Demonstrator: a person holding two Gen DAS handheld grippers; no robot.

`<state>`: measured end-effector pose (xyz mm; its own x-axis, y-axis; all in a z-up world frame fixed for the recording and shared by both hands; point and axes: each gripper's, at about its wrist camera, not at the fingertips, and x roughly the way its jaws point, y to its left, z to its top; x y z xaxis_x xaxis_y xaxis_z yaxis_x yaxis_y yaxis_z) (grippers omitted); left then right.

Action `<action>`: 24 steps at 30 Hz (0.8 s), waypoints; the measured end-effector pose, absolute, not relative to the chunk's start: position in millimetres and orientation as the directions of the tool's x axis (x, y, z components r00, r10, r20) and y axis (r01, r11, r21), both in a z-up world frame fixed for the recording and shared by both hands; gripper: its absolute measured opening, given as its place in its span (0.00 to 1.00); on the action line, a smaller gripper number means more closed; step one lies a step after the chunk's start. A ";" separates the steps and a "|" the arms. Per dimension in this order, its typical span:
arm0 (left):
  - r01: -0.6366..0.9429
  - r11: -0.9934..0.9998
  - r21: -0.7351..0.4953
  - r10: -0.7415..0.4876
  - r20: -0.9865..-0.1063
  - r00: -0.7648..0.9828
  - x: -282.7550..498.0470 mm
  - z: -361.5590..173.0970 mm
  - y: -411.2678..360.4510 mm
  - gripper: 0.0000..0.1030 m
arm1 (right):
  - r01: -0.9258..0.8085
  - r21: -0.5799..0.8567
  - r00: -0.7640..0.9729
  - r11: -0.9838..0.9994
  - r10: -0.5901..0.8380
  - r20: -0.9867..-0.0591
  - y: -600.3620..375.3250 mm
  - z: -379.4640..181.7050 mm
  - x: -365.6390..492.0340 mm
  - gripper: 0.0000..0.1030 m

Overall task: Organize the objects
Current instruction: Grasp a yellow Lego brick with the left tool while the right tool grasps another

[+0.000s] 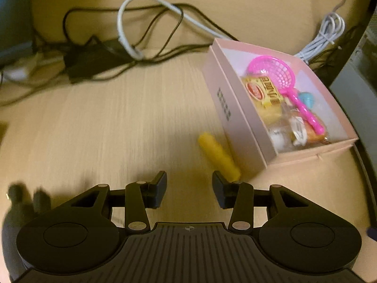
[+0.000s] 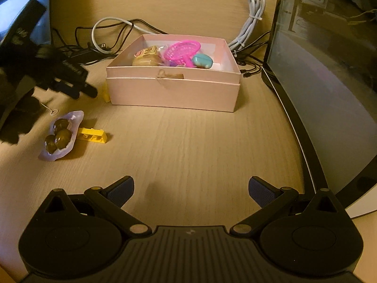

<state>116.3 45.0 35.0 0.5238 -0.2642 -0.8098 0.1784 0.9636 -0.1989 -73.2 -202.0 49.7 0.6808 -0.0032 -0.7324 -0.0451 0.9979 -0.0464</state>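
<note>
Box [image 2: 173, 89] ahead part-filled; yellow cylinder [image 1: 218, 156], yellow brick [image 2: 93, 136], chocolate pack [image 2: 60, 136] still out. Left gripper [image 1: 189, 188], right gripper [image 2: 190, 188] both spread, empty.

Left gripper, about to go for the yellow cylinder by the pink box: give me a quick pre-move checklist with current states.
1. Left gripper open and empty: ok.
2. Yellow cylinder visible, lying on the table just ahead of the right-hand finger: ok.
3. Cylinder centred between the fingers: not ok, it sits off to the right.
4. Clearance from the pink box: cannot tell, the cylinder lies right beside the wall.
5. Room in the box among the pink strainer and snack packet: ok.
6. Right gripper open and well back from the box: ok.
</note>
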 end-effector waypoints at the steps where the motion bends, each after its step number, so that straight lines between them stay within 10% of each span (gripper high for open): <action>1: 0.168 0.955 -0.243 -0.296 -0.798 0.526 116.6 35.1 49.4 0.45 | -0.046 -0.044 0.680 0.998 -0.001 -0.733 -201.7 49.6 -73.1 1.00; 6: 0.063 0.907 -0.416 -0.381 -0.748 0.543 131.4 35.2 57.2 0.45 | -0.060 -0.051 0.677 0.997 0.003 -0.736 -199.2 47.7 -74.1 1.00; 24: 0.206 0.954 -0.218 -0.298 -0.776 0.556 130.2 32.7 32.6 0.45 | -0.045 -0.053 0.672 0.998 -0.010 -0.741 -194.6 45.7 -77.7 1.00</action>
